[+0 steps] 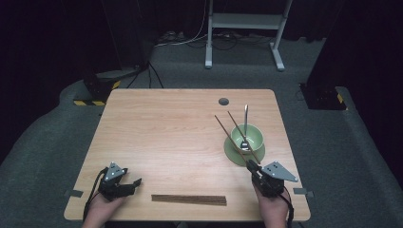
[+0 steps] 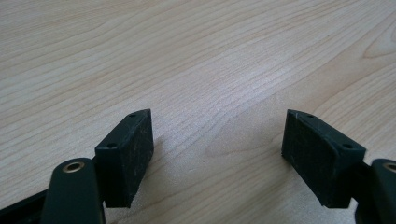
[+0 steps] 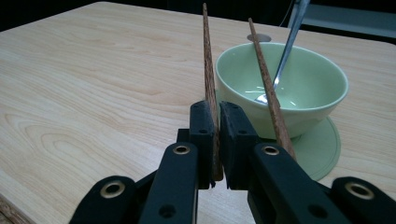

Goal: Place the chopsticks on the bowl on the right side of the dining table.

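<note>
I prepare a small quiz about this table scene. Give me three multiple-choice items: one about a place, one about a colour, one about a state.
1. Where is the spoon?
A. in the bowl
B. flat on the bare table
C. on the floor

2. What colour is the saucer under the bowl?
A. white
B. green
C. red

3. The right gripper is
A. wide open, with nothing between its fingers
B. shut on a chopstick
C. shut on the spoon

Key:
1 A, its handle rises out of the bowl.
2 B, it is the same pale green as the bowl.
3 B, the fingers press the wooden stick between them.
</note>
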Demonstrator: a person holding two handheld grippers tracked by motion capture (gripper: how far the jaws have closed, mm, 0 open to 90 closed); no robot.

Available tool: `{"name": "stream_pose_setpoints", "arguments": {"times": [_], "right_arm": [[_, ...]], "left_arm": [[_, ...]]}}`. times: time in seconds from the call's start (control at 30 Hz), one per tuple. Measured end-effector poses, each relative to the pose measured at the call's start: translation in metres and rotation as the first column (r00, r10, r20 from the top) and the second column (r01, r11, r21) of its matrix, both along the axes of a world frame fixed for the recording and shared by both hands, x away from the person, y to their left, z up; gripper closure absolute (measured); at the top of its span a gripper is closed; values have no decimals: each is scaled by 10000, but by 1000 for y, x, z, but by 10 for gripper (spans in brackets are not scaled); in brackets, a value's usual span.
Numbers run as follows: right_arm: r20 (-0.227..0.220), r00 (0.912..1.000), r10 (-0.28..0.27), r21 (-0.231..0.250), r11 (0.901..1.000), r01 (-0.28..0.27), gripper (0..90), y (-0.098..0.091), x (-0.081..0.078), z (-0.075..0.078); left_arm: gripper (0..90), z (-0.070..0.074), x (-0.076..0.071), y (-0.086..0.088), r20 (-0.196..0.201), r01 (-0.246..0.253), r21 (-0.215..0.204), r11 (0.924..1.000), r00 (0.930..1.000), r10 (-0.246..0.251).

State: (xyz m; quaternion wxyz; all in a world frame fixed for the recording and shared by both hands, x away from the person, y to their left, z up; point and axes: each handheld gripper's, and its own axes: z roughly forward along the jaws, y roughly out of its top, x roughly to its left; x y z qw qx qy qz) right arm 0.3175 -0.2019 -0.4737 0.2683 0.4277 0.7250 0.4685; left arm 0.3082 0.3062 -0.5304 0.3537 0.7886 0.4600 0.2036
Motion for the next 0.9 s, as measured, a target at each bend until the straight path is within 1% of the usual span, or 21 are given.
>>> {"name": "stream_pose_setpoints", "arguments": {"times": [0.1,0.23,0.27,0.3,0.33,0.63,0.73,0.9], "right_arm": [[97,9999,-126,-109,9999,127,841,0,-1,1],[121,9995,-301,-78,9995,302,841,-1,-1,2],[202,9992,-357,-189,9992,360,841,0,-2,2],[202,9992,-357,-189,9992,360,841,0,-2,2],[207,9990,-399,-286,9988,405,841,0,-1,2],[192,9970,-748,-364,9965,754,841,-2,5,1],[158,9962,-854,-538,9948,862,841,-1,8,-2],[145,9944,-1044,-641,9924,1051,841,0,9,-3]], "left_arm": [[250,0,0,0,-3,8,-6,10000,10000,-8],[250,0,0,0,6,-7,6,10000,10000,7],[250,0,0,0,1,6,-7,10000,10000,-6],[250,0,0,0,1,6,-7,10000,10000,-6],[250,0,0,0,4,-4,4,10000,10000,4],[250,0,0,0,18,-12,24,10000,10000,12],[250,0,0,0,15,-13,20,10000,10000,13],[250,0,0,0,12,-12,17,10000,10000,12]]}}
